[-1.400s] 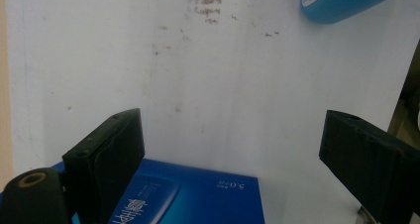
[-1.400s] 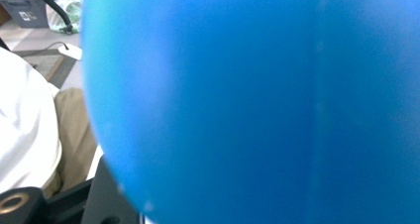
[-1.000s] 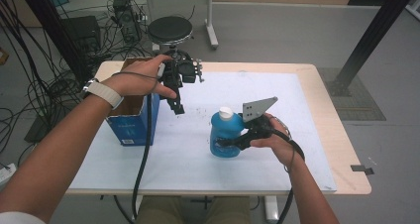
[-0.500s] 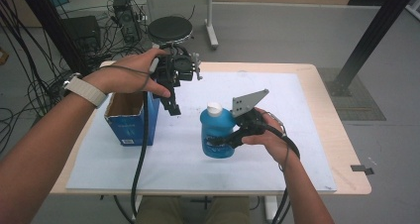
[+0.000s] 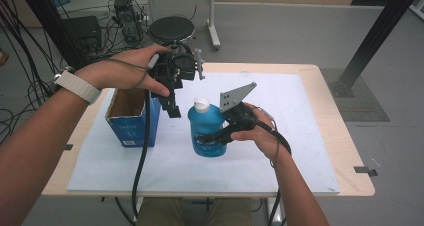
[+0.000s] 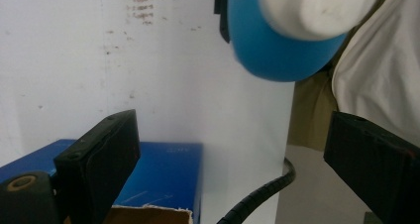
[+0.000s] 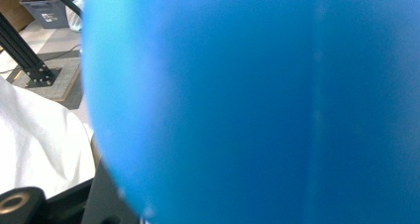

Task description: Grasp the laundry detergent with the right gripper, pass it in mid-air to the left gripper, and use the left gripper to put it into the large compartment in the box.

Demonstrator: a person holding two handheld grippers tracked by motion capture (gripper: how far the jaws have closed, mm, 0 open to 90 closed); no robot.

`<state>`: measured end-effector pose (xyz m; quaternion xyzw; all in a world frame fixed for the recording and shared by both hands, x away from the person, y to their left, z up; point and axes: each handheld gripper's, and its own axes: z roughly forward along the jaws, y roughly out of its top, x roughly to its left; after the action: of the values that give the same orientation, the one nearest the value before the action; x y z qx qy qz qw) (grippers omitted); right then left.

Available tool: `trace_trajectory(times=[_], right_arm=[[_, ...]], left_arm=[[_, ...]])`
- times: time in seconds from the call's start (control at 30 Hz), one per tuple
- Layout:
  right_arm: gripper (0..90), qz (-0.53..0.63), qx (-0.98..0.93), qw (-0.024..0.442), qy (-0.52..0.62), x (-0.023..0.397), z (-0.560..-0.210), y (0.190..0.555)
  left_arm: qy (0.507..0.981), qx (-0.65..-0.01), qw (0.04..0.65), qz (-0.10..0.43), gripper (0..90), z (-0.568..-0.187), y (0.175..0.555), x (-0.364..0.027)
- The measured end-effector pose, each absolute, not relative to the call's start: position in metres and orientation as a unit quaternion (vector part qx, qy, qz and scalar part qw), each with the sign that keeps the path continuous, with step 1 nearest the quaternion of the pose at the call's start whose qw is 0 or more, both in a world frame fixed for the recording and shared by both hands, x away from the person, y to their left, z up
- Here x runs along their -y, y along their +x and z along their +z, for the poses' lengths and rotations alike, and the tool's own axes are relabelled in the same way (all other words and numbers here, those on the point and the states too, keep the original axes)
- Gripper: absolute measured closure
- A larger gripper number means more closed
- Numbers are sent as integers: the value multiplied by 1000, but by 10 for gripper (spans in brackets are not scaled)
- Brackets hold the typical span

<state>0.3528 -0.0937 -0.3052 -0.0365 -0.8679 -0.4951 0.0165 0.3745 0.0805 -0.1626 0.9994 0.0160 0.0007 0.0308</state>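
A blue bottle (image 5: 205, 128) with a white cap hangs just above the white sheet, and my right gripper (image 5: 212, 136) is shut on its body from the right. In the right gripper view the bottle (image 7: 257, 105) sits right against the lens. My left gripper (image 5: 172, 108) hovers to the bottle's upper left, beside an open blue cardboard box (image 5: 131, 117), with its jaws pointing down. In the left gripper view that gripper (image 6: 237, 164) is open with nothing between the jaws. Below it lie the box (image 6: 163, 169) and the bottle (image 6: 277, 40).
A white sheet (image 5: 290, 136) covers most of the wooden table (image 5: 345, 151). Each gripper trails a black cable toward the near edge. Behind the table stand a round black stool (image 5: 171, 28) and cable clutter on the floor, and a black post rises at the far right.
My right gripper has carried the blue bottle to the left and a little upward, closer to the box. The left hand has risen slightly, so the box's open top now shows.
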Motion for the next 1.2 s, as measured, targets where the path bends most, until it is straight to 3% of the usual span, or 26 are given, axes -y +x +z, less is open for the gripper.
trace_trajectory(times=[1.2], right_arm=[[436,-495,868,39,-1,65,-300,371]], left_arm=[[1000,9,26,-3,77,-154,371,-60]])
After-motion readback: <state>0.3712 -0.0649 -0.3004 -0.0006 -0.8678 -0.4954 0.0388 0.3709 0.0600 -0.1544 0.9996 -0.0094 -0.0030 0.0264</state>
